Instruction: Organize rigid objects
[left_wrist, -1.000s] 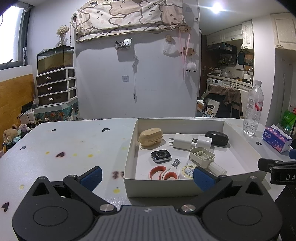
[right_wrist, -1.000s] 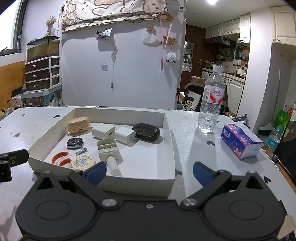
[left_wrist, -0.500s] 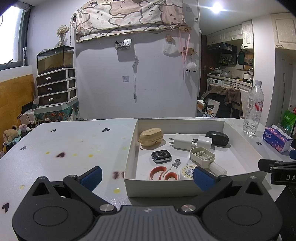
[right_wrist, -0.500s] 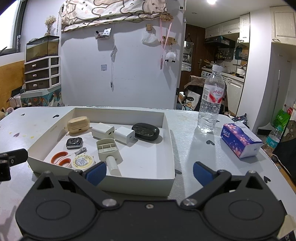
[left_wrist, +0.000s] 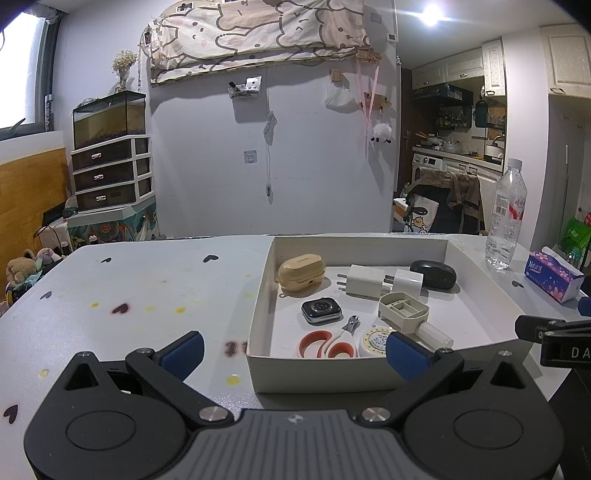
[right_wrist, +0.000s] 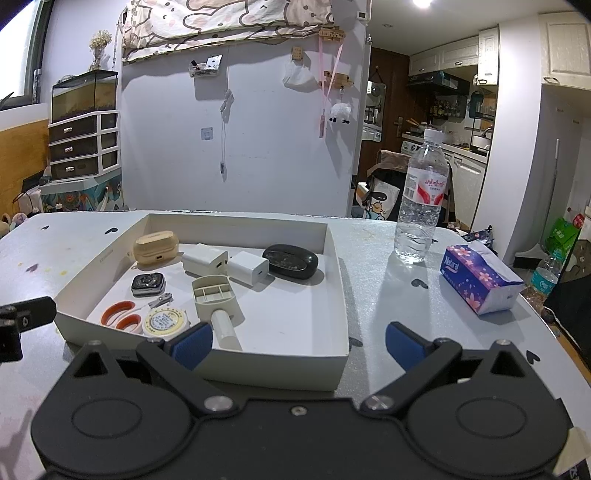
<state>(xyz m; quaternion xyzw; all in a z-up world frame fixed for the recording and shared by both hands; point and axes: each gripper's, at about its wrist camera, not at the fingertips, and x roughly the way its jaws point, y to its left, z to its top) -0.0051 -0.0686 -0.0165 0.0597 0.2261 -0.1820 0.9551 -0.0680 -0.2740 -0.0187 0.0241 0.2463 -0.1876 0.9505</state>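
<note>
Both grippers, left (left_wrist: 293, 354) and right (right_wrist: 298, 345), hang spread and empty before the tray (right_wrist: 334, 258); small things already lie inside it. Sorting could be starting or finished; the water bottle (right_wrist: 421, 206) stands outside at two o'clock.

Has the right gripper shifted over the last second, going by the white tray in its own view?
No. In the right wrist view the right gripper sits open, and the white tray and water bottle keep their earlier places in frame.

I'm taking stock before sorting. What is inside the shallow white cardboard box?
The shallow white cardboard box holds a tan earbud case, two white chargers, a black oval case, a smartwatch face, orange-handled scissors, a tape roll and a beige holder. The near wall hides the floor behind it.
</note>
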